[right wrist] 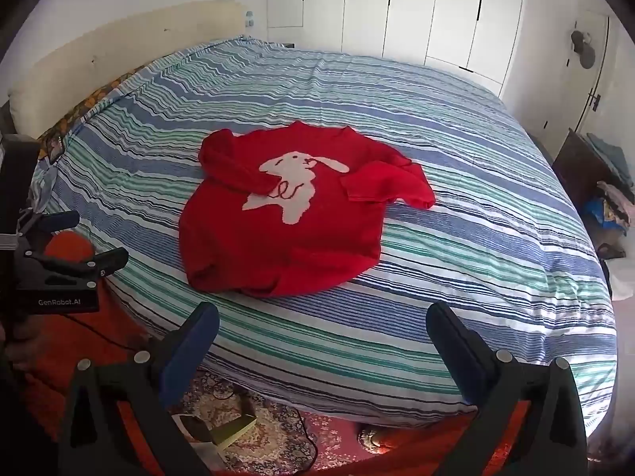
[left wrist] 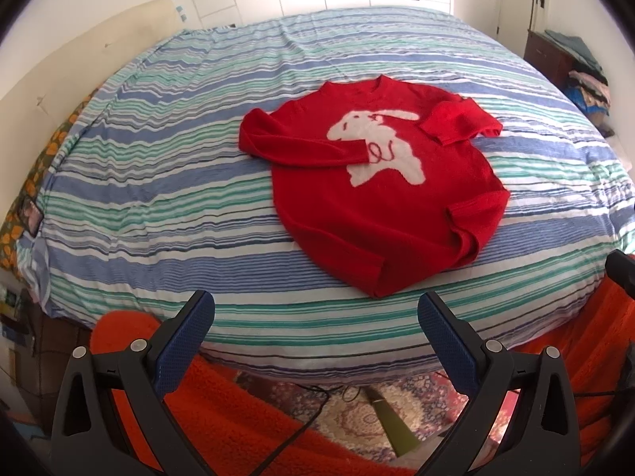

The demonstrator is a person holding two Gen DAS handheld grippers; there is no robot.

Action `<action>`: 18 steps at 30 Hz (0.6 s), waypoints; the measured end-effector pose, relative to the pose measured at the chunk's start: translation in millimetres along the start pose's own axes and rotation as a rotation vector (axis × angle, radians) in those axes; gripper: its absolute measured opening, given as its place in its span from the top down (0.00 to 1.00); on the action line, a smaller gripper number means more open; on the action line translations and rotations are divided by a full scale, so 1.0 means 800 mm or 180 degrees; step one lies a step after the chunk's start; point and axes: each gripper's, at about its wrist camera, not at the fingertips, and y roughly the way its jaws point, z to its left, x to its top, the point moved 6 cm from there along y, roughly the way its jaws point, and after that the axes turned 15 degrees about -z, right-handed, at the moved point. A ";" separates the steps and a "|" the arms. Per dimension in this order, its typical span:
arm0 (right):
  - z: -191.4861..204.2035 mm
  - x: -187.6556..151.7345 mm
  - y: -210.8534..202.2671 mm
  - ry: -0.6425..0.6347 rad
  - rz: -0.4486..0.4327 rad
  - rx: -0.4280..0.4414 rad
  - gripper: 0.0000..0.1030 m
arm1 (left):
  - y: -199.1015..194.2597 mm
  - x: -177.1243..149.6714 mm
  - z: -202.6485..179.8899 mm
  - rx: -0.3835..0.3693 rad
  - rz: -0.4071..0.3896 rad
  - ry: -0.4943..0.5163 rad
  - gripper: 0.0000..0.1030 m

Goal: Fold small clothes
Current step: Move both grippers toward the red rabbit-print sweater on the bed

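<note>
A small red sweater (left wrist: 381,198) with a white rabbit on its front lies face up on the striped bed (left wrist: 178,166), both sleeves folded in over the chest. In the right wrist view the same sweater (right wrist: 285,230) sits mid-bed with its hem toward me. My left gripper (left wrist: 315,313) hovers open over the bed's near edge, short of the hem, with nothing between its fingers. My right gripper (right wrist: 323,327) is open too, held above the near edge and apart from the sweater. The left gripper (right wrist: 79,238) also shows at the left of the right wrist view.
A cream headboard (left wrist: 79,59) runs along the bed's left side. White cupboard doors (right wrist: 416,8) stand behind. A dark cabinet with piled clothes (right wrist: 595,182) is at the right. Below the bed's edge lie a patterned rug (left wrist: 357,408), a cable and orange fleece (left wrist: 222,404).
</note>
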 end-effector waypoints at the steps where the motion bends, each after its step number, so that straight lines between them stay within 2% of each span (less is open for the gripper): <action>1: 0.000 -0.001 0.002 -0.0018 0.0028 -0.0036 0.00 | 0.000 -0.001 0.000 0.0003 0.0011 0.0002 0.01; 18: -0.008 -0.008 0.010 -0.0063 0.0164 -0.0213 0.00 | 0.009 -0.003 -0.005 0.0093 0.0004 0.0129 0.01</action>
